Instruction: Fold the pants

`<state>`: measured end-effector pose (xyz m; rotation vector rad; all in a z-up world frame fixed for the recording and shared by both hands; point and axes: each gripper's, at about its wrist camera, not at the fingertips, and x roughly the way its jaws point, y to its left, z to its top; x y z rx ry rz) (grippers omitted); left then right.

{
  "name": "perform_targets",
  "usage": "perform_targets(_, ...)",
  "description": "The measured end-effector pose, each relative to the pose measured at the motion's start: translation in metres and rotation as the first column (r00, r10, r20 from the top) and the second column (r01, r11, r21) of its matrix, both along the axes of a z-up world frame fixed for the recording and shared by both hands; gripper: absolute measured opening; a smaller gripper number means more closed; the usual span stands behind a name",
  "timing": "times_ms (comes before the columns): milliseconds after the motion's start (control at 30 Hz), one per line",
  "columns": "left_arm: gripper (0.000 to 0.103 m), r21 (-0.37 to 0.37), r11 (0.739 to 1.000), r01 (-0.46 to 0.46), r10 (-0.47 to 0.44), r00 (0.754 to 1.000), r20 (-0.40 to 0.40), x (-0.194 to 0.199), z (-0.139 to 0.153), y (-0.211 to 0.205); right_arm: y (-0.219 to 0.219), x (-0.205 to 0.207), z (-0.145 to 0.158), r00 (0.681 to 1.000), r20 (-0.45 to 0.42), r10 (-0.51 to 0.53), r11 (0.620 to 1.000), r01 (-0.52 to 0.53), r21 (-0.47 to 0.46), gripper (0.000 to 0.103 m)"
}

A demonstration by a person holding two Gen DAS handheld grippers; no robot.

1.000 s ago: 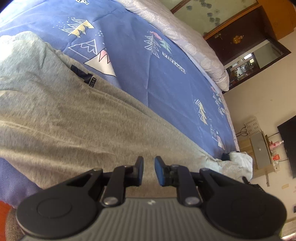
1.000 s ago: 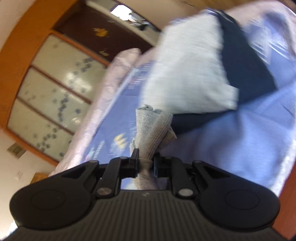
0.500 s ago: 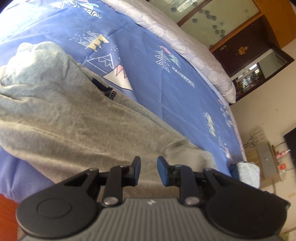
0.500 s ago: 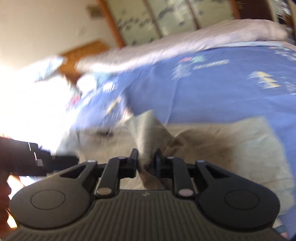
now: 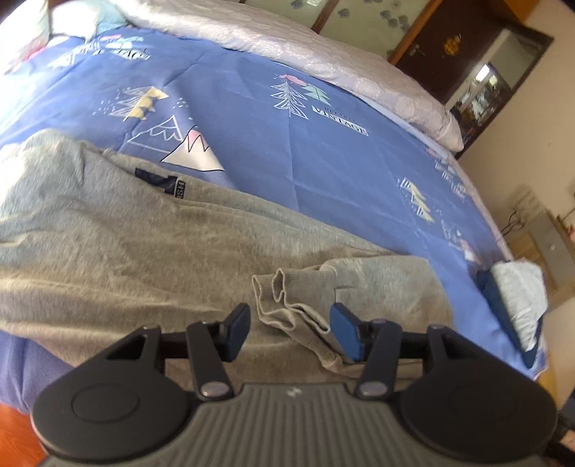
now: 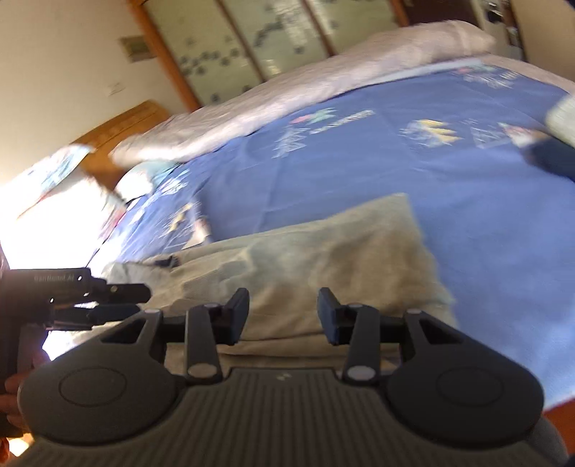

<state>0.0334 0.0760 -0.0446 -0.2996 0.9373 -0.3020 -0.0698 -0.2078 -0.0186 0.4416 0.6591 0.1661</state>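
Grey sweatpants [image 5: 118, 248] lie across the near side of a blue patterned bed cover [image 5: 287, 143]. Their lower legs are folded back over the upper part, and the ribbed cuffs [image 5: 287, 298] rest on top. My left gripper [image 5: 290, 328] is open, its jaws standing either side of the cuffs just above the cloth. My right gripper [image 6: 283, 314] is open and empty over the folded pants [image 6: 323, 258]. The left gripper also shows in the right wrist view [image 6: 107, 301], at the left edge.
A folded pale grey and navy garment [image 5: 517, 301] lies near the bed's right corner. A rolled pale quilt [image 5: 323, 61] runs along the far side of the bed. A wardrobe with glass doors [image 6: 280, 32] stands behind it.
My right gripper carried the leg cuffs over onto the upper pants, then opened and let go of them. My left gripper opened wide, and the cuffs now lie between its jaws.
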Motion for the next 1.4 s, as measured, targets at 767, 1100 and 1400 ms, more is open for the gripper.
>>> perform_targets(767, 0.050, 0.116, 0.993, -0.010, 0.011, 1.000, -0.003, -0.017, -0.007, -0.004, -0.013, -0.009, -0.018, 0.996, -0.068, -0.051, 0.996, 0.055, 0.063, 0.045)
perform_targets(1100, 0.060, -0.156, 0.988, 0.011, -0.029, 0.993, -0.114, 0.011, -0.017, 0.020, -0.004, -0.009, -0.018, 0.996, -0.074, -0.048, 0.998, 0.051, 0.044, 0.045)
perform_targets(1400, 0.015, -0.187, 0.982, 0.039, -0.078, 0.974, -0.210, 0.044, -0.053, -0.015, -0.010, -0.011, -0.018, 0.996, -0.064, -0.068, 0.996, 0.071, 0.046, 0.045)
